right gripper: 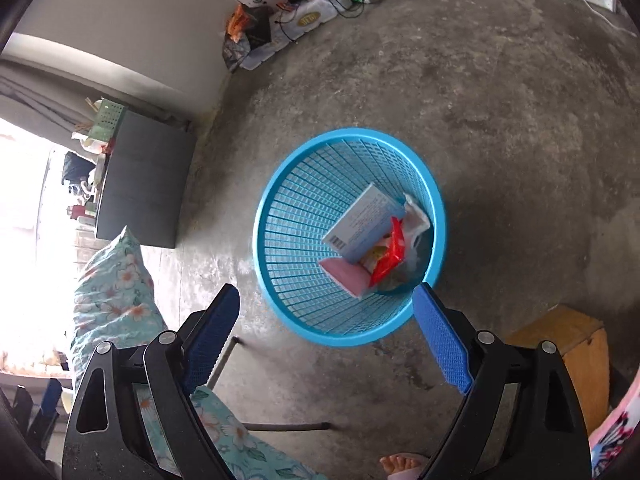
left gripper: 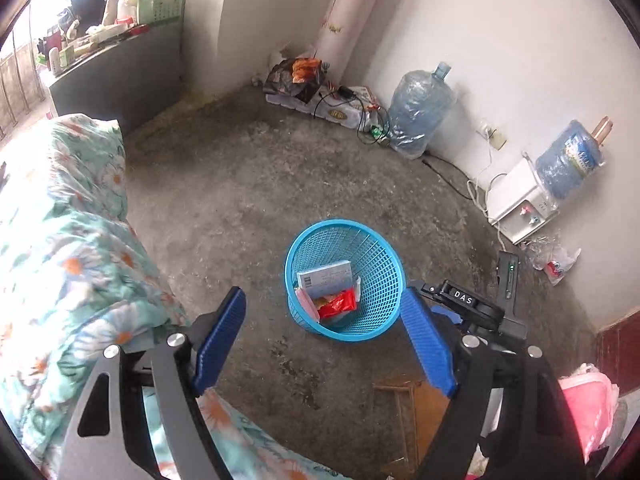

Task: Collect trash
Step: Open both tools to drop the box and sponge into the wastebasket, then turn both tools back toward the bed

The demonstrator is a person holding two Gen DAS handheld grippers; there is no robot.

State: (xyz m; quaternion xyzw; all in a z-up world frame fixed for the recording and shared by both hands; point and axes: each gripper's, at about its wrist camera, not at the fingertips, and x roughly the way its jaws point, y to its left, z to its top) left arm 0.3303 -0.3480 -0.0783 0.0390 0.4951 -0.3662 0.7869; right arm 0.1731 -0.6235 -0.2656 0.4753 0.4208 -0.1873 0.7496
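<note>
A blue mesh wastebasket (left gripper: 380, 280) stands on the concrete floor; it also shows in the right wrist view (right gripper: 296, 248). Inside lie a light blue box (left gripper: 324, 278) (right gripper: 360, 220), a red wrapper (left gripper: 338, 304) (right gripper: 388, 256), a pink packet (right gripper: 346, 276) and white crumpled plastic (right gripper: 416, 216). My left gripper (left gripper: 324, 336) is open and empty, held above the floor just in front of the basket. My right gripper (right gripper: 326, 336) is open and empty, over the basket's near rim. The right gripper's body also shows in the left wrist view (left gripper: 472, 304).
A floral quilt (left gripper: 60, 240) covers the bed at left. A wooden stool (right gripper: 568, 344) stands at right. Water jugs (left gripper: 420, 108), a white dispenser (left gripper: 520, 200), cables and a snack bag (left gripper: 300, 76) line the far wall. A plastic bag (left gripper: 556, 260) lies by the dispenser. A grey cabinet (right gripper: 140, 184) stands by the window.
</note>
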